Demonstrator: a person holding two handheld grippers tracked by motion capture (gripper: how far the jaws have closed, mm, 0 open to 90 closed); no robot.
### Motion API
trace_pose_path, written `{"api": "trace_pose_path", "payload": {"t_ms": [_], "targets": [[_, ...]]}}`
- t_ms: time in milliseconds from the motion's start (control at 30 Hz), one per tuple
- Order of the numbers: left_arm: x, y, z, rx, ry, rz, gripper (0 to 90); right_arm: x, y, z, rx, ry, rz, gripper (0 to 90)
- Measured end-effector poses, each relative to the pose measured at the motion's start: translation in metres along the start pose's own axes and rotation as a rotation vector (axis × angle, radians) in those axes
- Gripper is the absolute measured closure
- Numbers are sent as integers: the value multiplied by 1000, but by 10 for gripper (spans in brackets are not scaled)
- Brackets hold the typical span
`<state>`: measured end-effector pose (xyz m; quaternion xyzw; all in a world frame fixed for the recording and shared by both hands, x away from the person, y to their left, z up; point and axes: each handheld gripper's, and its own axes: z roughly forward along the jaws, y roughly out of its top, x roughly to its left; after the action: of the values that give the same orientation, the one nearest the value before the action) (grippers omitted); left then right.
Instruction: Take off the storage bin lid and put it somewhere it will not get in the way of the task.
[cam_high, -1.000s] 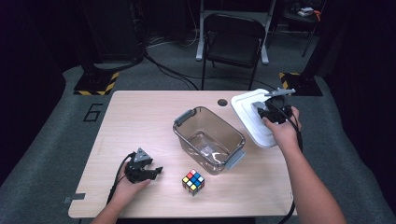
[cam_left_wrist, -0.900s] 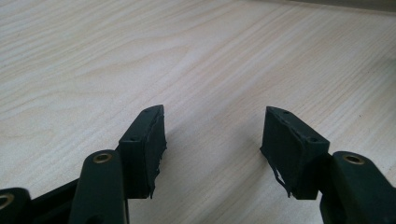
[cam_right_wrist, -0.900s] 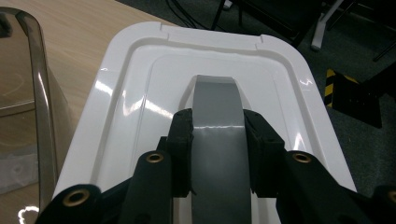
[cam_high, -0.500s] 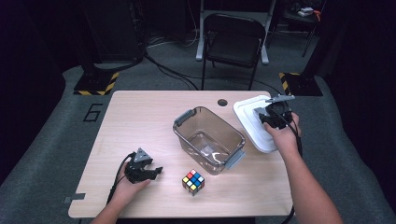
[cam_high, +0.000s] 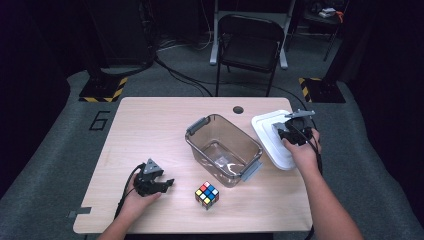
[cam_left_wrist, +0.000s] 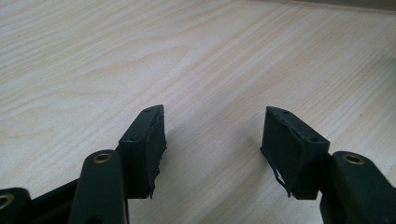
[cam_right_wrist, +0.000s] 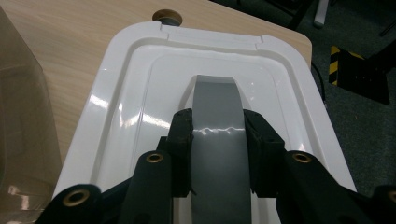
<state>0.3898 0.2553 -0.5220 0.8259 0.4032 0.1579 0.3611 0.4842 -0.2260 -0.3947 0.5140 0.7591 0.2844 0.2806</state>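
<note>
My right gripper (cam_right_wrist: 218, 122) is shut on a grey roll of tape (cam_right_wrist: 217, 100), gripping it across its width. It holds the roll just above the white container lid (cam_right_wrist: 122, 98). In the high view that gripper (cam_high: 292, 127) is over the lid (cam_high: 265, 131) at the table's right edge. My left gripper (cam_high: 167, 184) rests low at the front left of the table, jaws open. Between its fingers (cam_left_wrist: 147, 140) there is only bare wood. A colourful puzzle cube (cam_high: 206, 195) lies just to the right of it.
A clear plastic tub (cam_high: 223, 150) with grey latches stands in the middle of the wooden table (cam_high: 150, 125), empty. A cable hole (cam_high: 238, 109) is near the far edge. A folding chair (cam_high: 250, 45) stands beyond the table.
The right gripper has sunk a little toward the white lid, still holding the grey roll. The left gripper has stayed put.
</note>
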Motion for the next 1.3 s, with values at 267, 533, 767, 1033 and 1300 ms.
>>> {"api": "trace_pose_path", "payload": {"t_ms": [267,533,767,1033,1300], "targets": [[0,0,0,0,0,0,396,3,-12,10,13,-6,4,666],[0,0,0,1,0,2,396,8,-21,19,20,-7,7,666],[0,0,0,2,0,0,396,10,-31,27,39,-1,11,665],[0,0,0,-1,1,0,396,12,-39,35,48,1,19,665],[0,0,0,-3,0,-1,396,16,-47,45,63,5,25,665]]}}
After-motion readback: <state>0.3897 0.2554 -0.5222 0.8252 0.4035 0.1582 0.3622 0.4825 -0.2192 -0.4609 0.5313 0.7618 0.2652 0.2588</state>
